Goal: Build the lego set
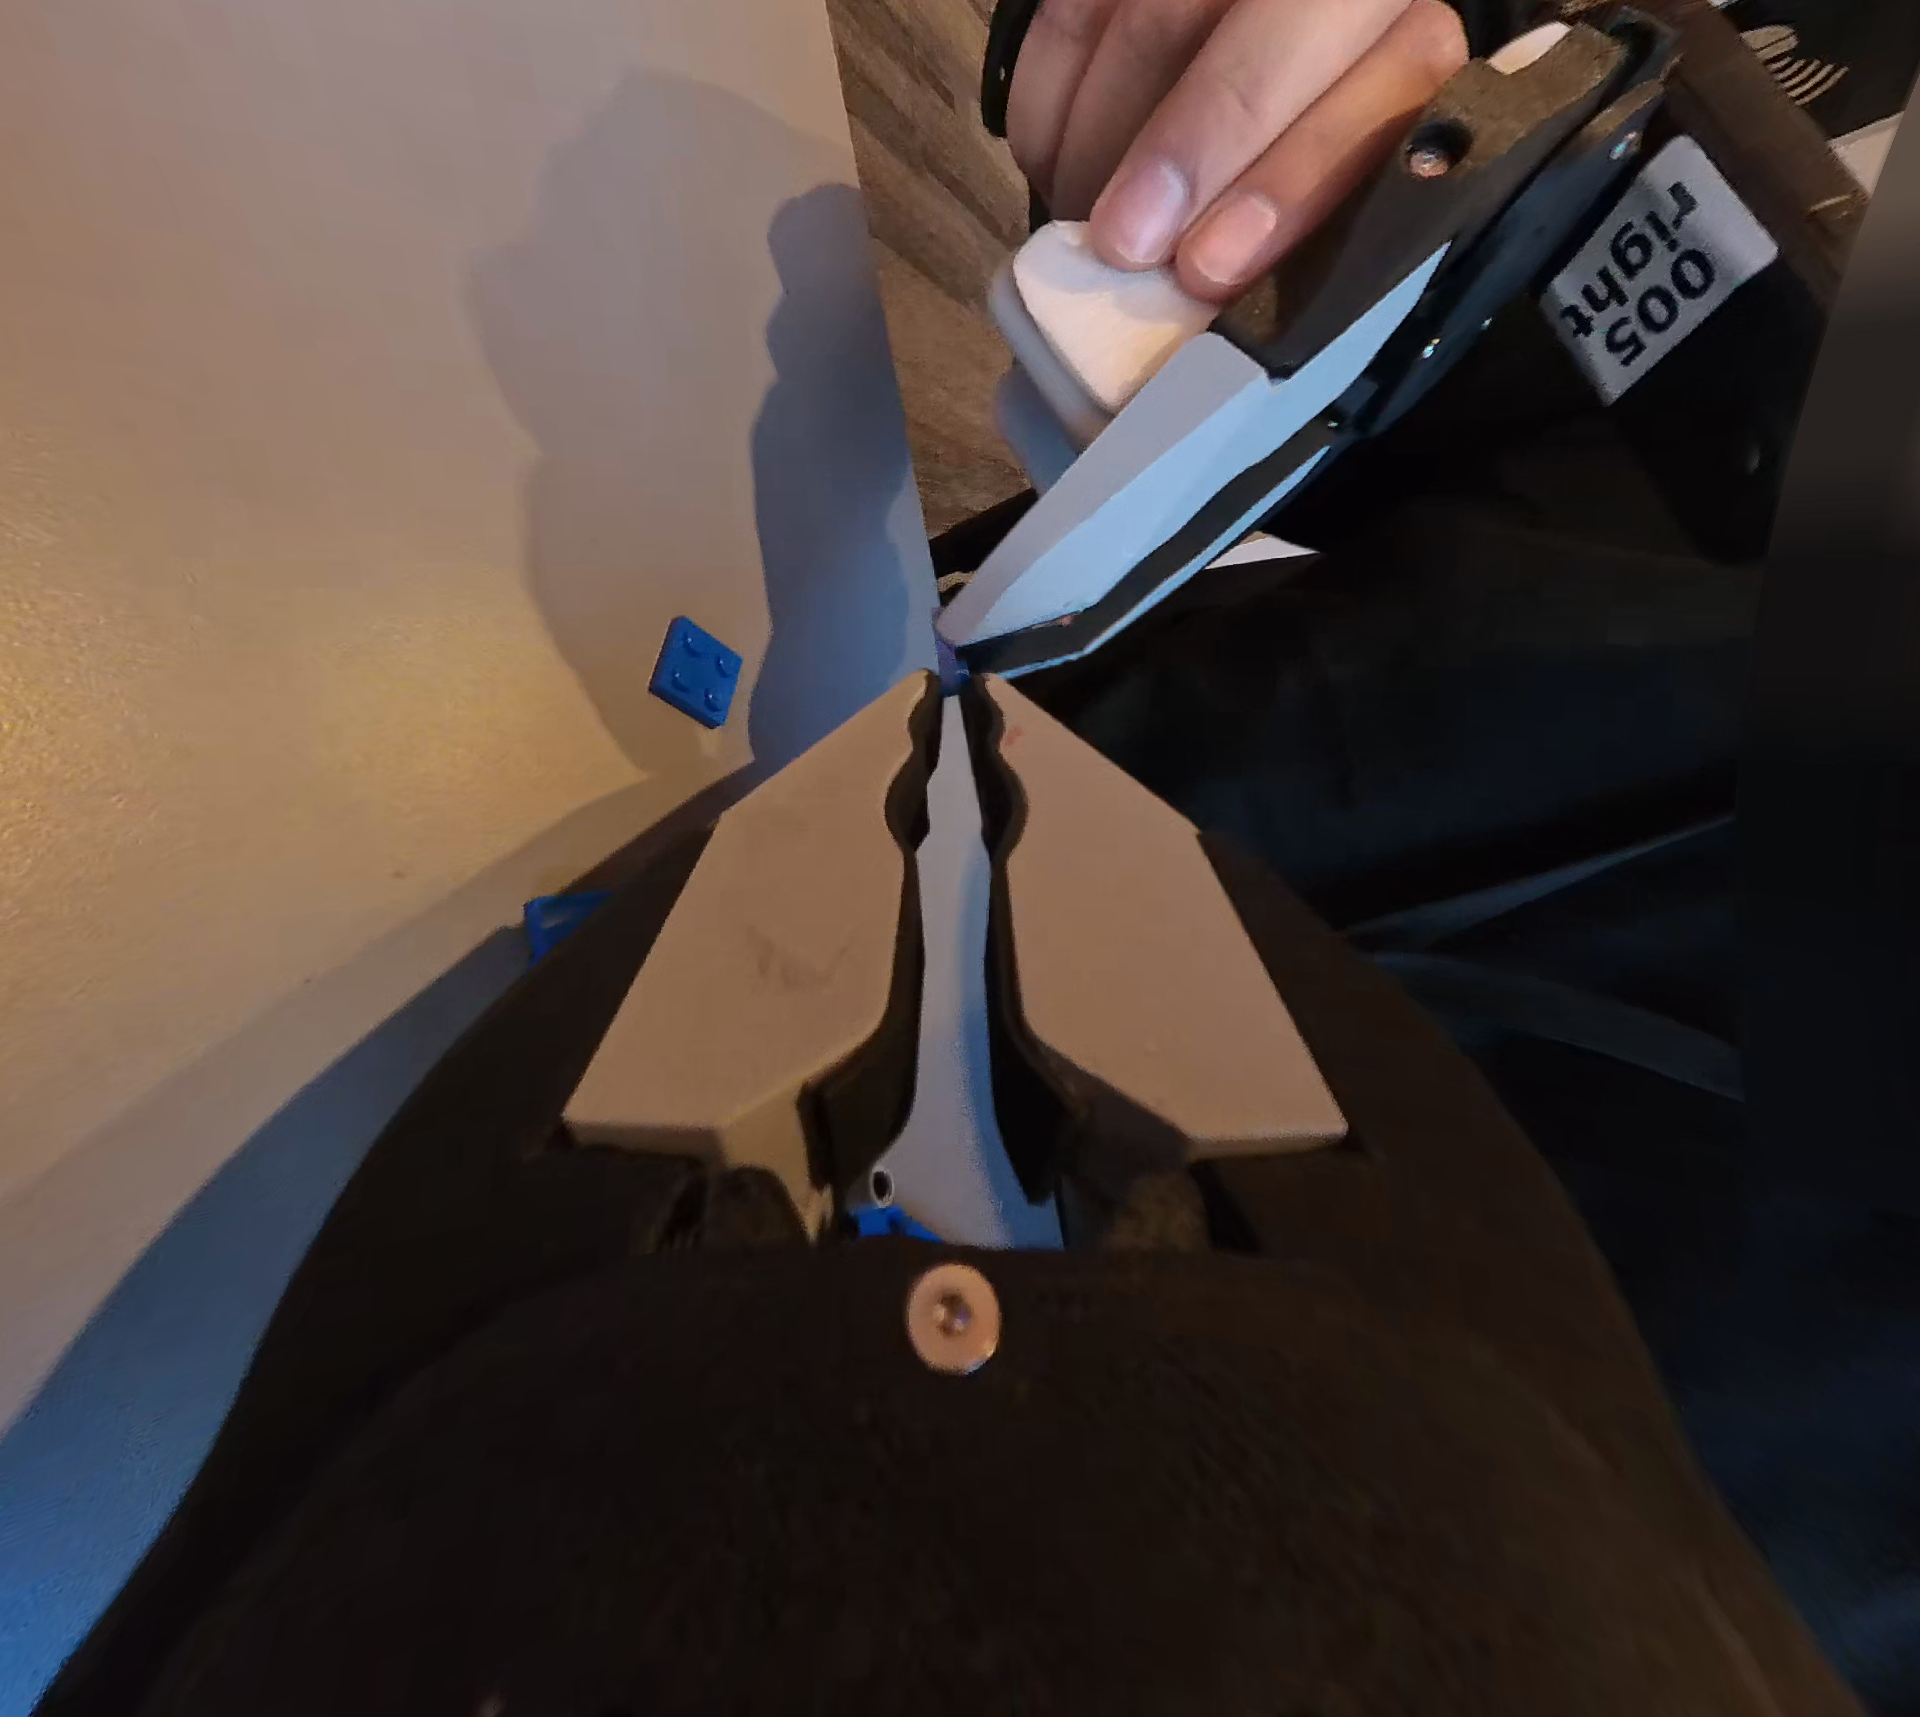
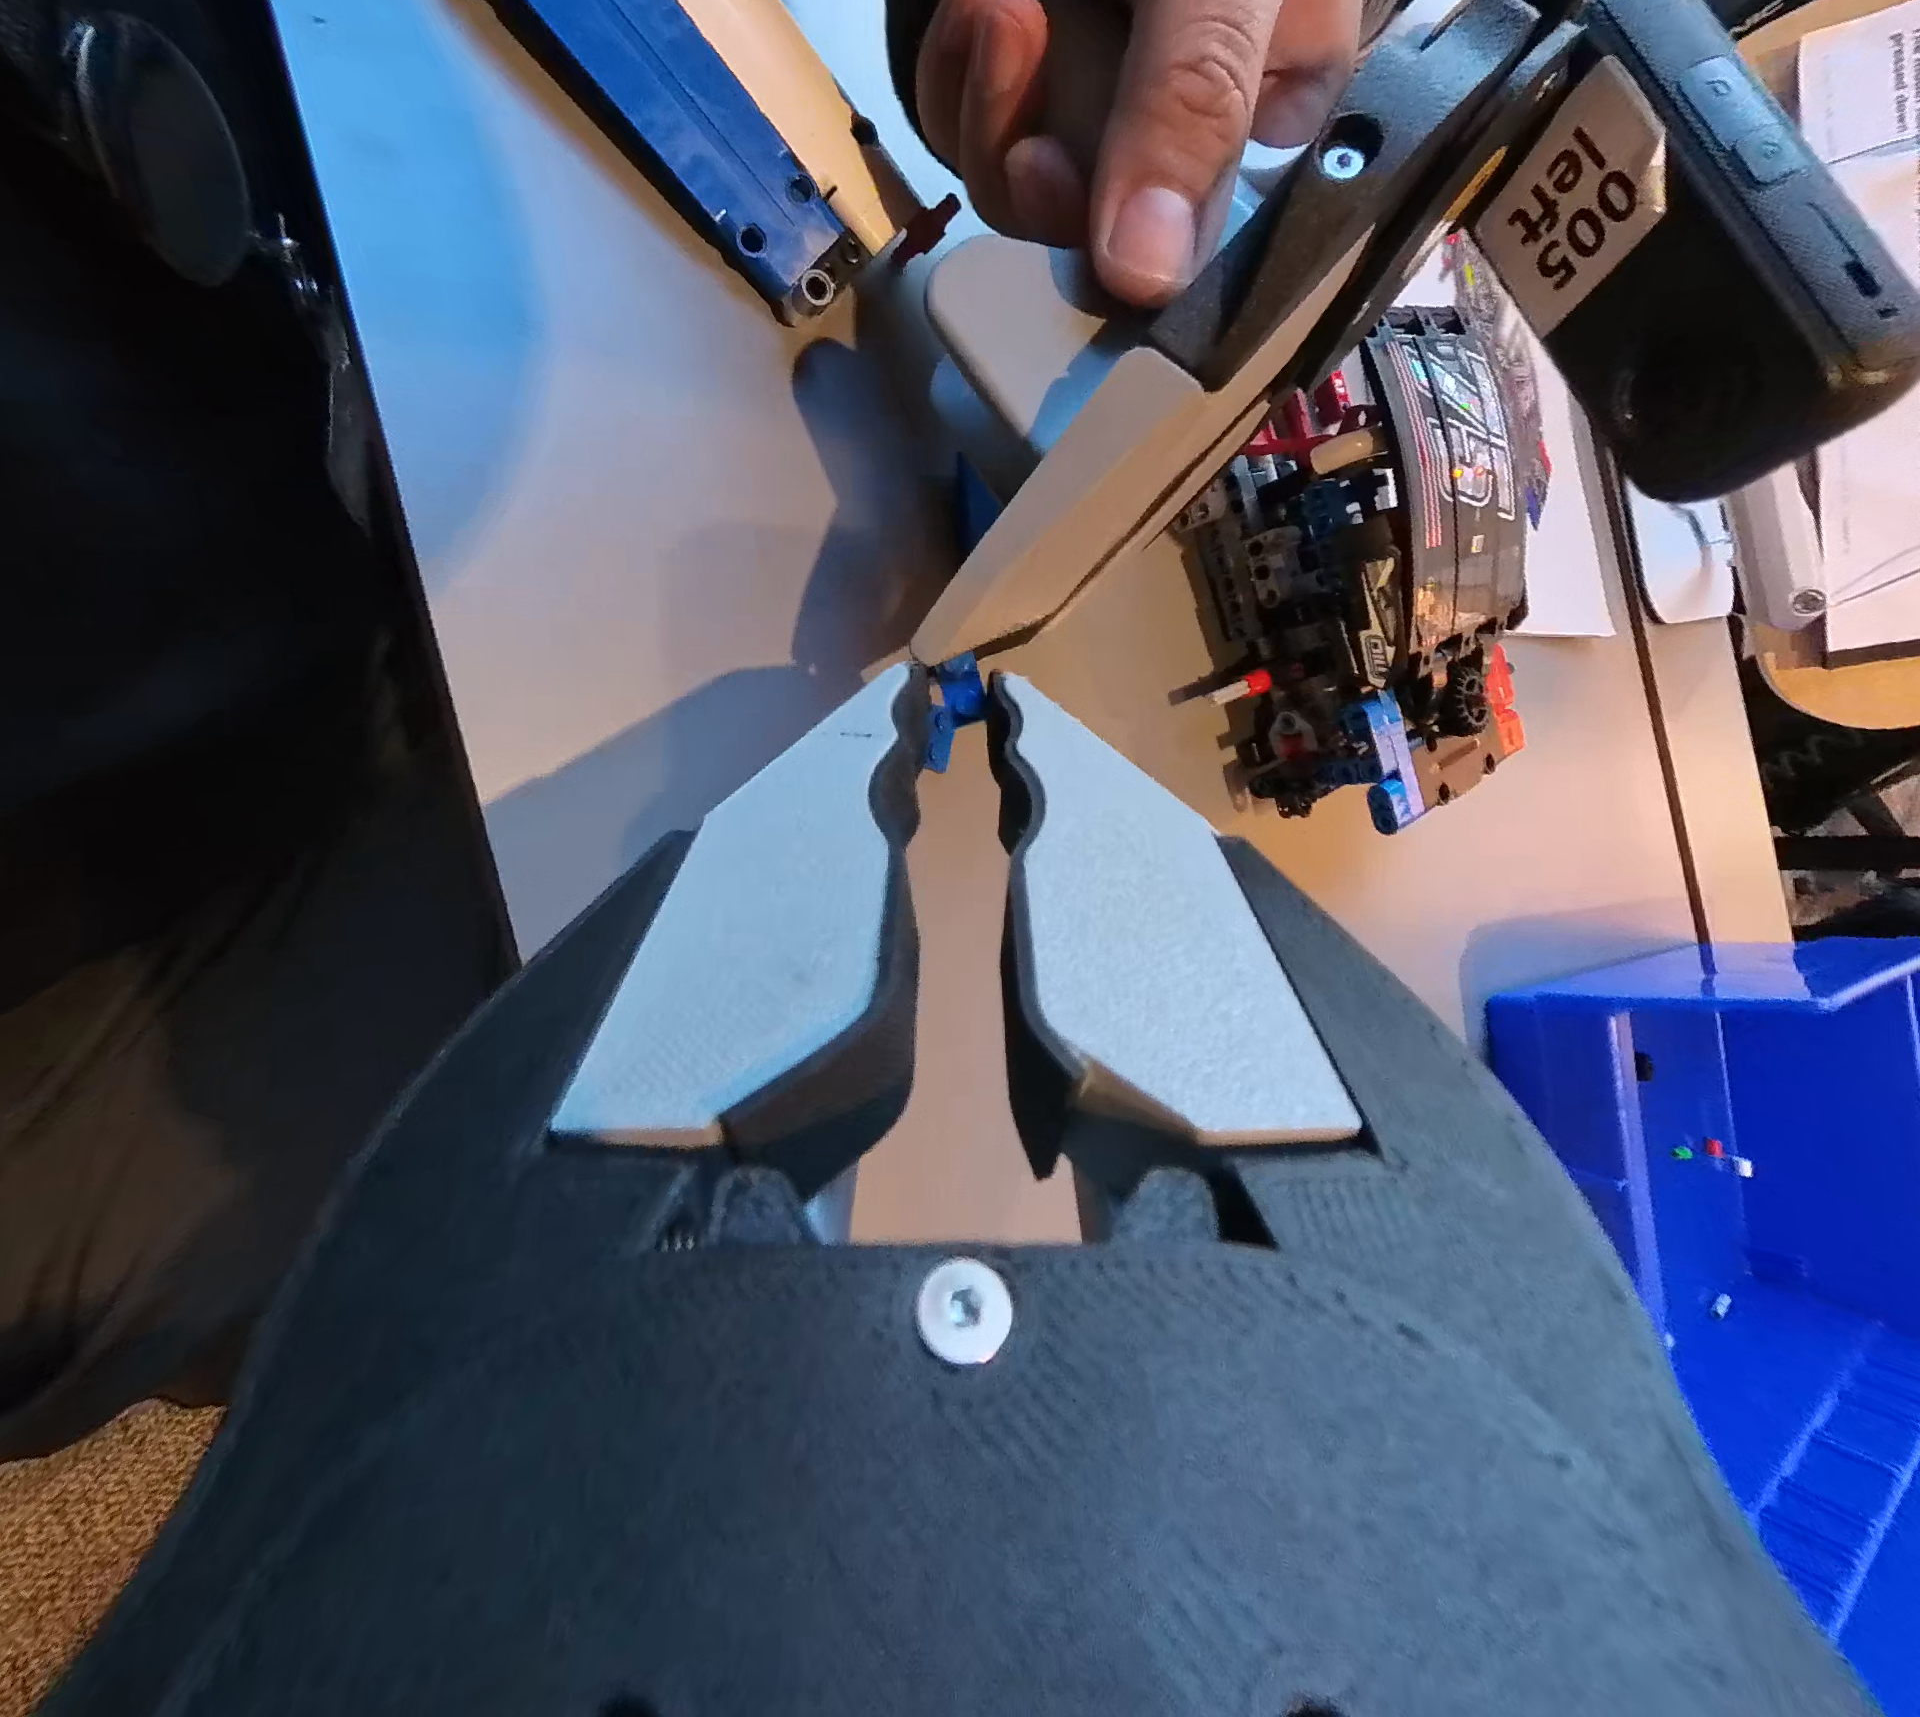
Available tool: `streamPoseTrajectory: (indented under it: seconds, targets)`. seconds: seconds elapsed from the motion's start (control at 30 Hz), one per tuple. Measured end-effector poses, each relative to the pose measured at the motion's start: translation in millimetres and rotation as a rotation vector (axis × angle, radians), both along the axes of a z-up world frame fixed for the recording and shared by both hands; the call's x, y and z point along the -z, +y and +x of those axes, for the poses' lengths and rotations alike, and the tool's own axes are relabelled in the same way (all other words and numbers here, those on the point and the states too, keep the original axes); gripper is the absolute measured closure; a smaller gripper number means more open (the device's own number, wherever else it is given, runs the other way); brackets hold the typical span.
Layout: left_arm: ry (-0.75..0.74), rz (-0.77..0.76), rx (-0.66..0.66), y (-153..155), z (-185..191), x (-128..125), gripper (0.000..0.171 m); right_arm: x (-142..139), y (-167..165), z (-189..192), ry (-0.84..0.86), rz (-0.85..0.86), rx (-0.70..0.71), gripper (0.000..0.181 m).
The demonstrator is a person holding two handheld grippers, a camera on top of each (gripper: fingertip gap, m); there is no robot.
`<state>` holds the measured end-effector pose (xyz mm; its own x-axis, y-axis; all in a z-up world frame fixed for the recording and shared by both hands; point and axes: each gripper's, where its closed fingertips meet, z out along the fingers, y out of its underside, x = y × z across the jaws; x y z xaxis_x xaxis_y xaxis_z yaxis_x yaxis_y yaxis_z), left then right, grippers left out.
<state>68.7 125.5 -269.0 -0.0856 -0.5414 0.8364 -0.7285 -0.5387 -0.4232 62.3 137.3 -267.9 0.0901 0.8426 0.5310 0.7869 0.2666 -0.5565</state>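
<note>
A small blue lego piece [image 2: 951, 717] sits between the tips of my right gripper [image 2: 954, 682], which is shut on it above the table. My left gripper [image 2: 930, 649] comes in from the upper right and meets the same piece tip to tip. In the left wrist view my left gripper [image 1: 954, 691] is nearly closed on a tiny blue bit [image 1: 954, 678], with my right gripper [image 1: 951, 633] touching it from above. A half-built dark lego car [image 2: 1403, 587] stands on the table to the right.
A long blue beam assembly [image 2: 634, 67] lies at the back left of the pale table [image 2: 582, 524]. A blue bin [image 2: 1714, 1200] stands at the right. A blue square plate [image 1: 694, 672] and another blue piece [image 1: 556, 919] lie on the table. Papers lie at far right. Less than 4 cm separates the two grippers' tips. The blue square plate [image 1: 694, 672] is about equally far from each gripper, around 5 cm.
</note>
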Motion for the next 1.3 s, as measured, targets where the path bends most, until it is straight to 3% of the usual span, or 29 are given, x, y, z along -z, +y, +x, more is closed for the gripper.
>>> streamPoseTrajectory:
  seconds: [0.53, 0.77, 0.9, 1.1, 1.2, 1.3]
  targets:
    - [0.028, 0.020, 0.080, -10, -8, 4, 0.170, 6, -8, -6, -0.014, -0.042, -0.035, 0.177]
    - [0.026, 0.066, 0.039, -1, -7, 7, 0.168, 12, 2, -1, 0.050, -0.167, 0.071, 0.177]
    - [0.051, 0.184, 0.025, 4, -9, 13, 0.155, 29, 12, 10, 0.079, -0.343, 0.172, 0.178]
    - [0.130, 0.620, -0.001, 21, -13, 36, 0.155, 45, 16, 24, 0.082, -0.668, 0.293, 0.178]
    - [0.142, 0.790, -0.009, 27, -9, 44, 0.165, 43, 17, 21, 0.070, -0.737, 0.309, 0.178]
    - [0.139, 0.823, -0.031, 29, -8, 45, 0.166, 38, 18, 14, 0.054, -0.734, 0.304, 0.178]
